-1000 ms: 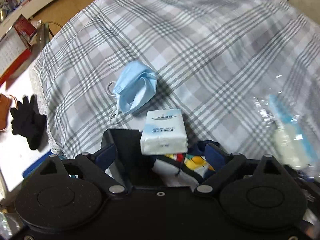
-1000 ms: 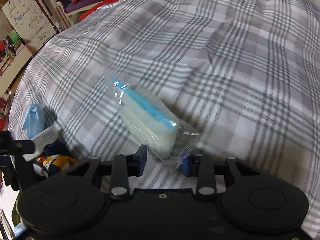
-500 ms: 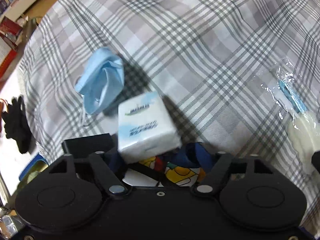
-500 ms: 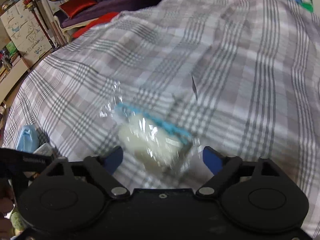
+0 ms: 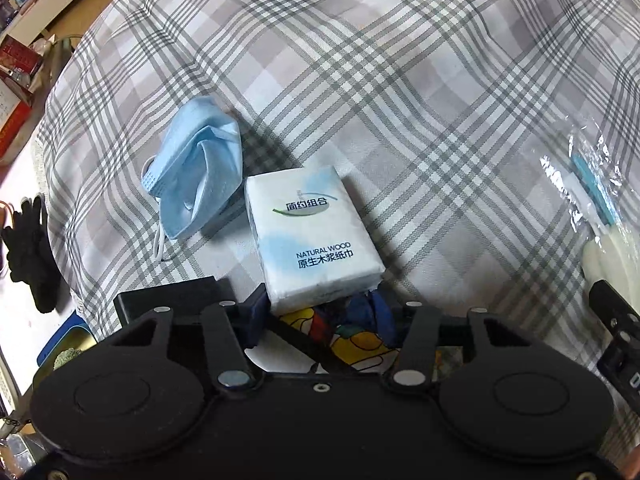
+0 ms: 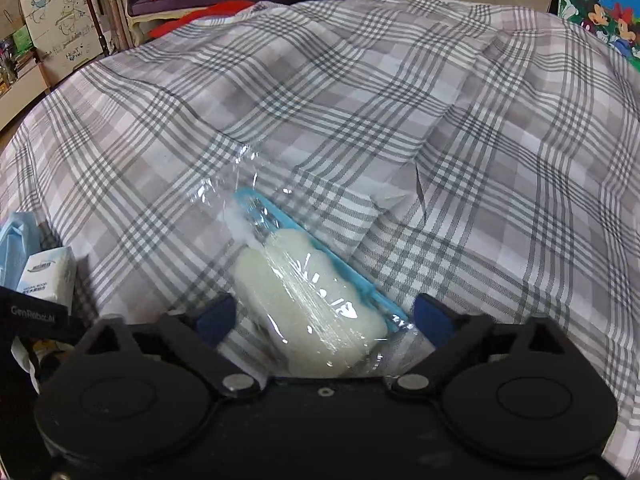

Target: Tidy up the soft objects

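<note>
From my left wrist camera, my left gripper [image 5: 318,312] pointed steeply down at the plaid bedcover [image 5: 360,80], and its jaws were closing around the near end of the tissue pack [image 5: 312,236]. The blue pads flanked that near edge, with a colourful printed cloth [image 5: 352,336] bunched underneath; I could not tell whether the pads were already pressing the pack. A crumpled blue face mask [image 5: 196,172] lay just beside the pack on its left, and black gloves [image 5: 28,248] sat off the cover at the far left. To do this pinch well, I judged I should keep the pads square on the pack's two long sides, above the cloth, so that I lifted the pack alone.

From my right wrist camera, my right gripper [image 6: 324,316] stood wide, its jaws closing a little, with the clear bag of white pads [image 6: 304,304] lying between them on the cover, untouched by either pad as far as I could see. The slick film would slide, I judged, so I should take the firm stack inside rather than the loose plastic. The tissue pack showed at the left edge.
</note>
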A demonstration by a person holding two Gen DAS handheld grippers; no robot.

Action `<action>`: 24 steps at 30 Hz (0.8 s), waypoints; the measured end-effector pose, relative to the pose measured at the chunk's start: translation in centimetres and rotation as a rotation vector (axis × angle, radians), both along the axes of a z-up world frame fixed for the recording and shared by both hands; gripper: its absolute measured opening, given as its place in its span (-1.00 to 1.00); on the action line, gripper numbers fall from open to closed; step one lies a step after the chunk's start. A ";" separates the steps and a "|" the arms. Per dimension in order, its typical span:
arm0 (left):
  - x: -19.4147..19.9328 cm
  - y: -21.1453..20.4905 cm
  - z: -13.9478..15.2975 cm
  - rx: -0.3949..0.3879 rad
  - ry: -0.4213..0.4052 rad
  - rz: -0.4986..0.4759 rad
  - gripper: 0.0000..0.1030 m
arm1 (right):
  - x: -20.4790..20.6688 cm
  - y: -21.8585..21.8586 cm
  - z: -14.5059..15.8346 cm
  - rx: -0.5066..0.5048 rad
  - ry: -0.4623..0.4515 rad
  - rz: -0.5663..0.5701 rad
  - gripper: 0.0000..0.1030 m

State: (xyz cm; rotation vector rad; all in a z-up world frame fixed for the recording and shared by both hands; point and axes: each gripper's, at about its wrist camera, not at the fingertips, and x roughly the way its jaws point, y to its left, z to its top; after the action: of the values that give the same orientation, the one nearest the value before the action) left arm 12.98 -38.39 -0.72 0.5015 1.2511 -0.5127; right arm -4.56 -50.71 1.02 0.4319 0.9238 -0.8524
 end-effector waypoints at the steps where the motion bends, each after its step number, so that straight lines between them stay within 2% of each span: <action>1: -0.1 0.0 0.0 0.000 0.000 -0.001 -0.03 | 0.0 -0.1 -0.1 0.009 0.004 -0.003 0.62; 6: -0.2 0.2 0.2 -0.005 -0.001 -0.003 -0.05 | -0.1 0.0 0.0 0.017 -0.010 0.000 0.36; 8: -0.3 0.3 0.4 -0.005 -0.006 -0.005 -0.17 | -0.1 0.3 0.1 0.014 -0.010 0.007 0.26; 15: -1.2 0.8 1.7 -0.030 -0.015 -0.023 -0.32 | -0.4 0.8 0.7 0.014 -0.030 0.018 0.20; 16: -1.4 0.8 2.0 -0.036 -0.015 -0.025 -0.39 | -0.5 0.8 0.8 0.017 -0.038 0.019 0.20; 17: -1.5 0.8 2.2 -0.042 -0.015 -0.027 -0.58 | -0.6 0.8 1.0 0.020 -0.047 0.018 0.20; 18: -1.8 0.9 2.6 -0.045 -0.015 -0.028 -0.69 | -0.7 0.8 1.2 0.021 -0.057 0.017 0.20; 24: -2.0 1.6 4.4 -0.093 -0.012 -0.039 -0.69 | -1.9 0.8 2.4 0.039 -0.131 0.013 0.20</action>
State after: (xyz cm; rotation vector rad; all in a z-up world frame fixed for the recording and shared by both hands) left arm 10.98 -36.77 3.64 0.4507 1.2017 -0.5974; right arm -6.45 -49.93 3.44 0.5090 0.8223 -0.7864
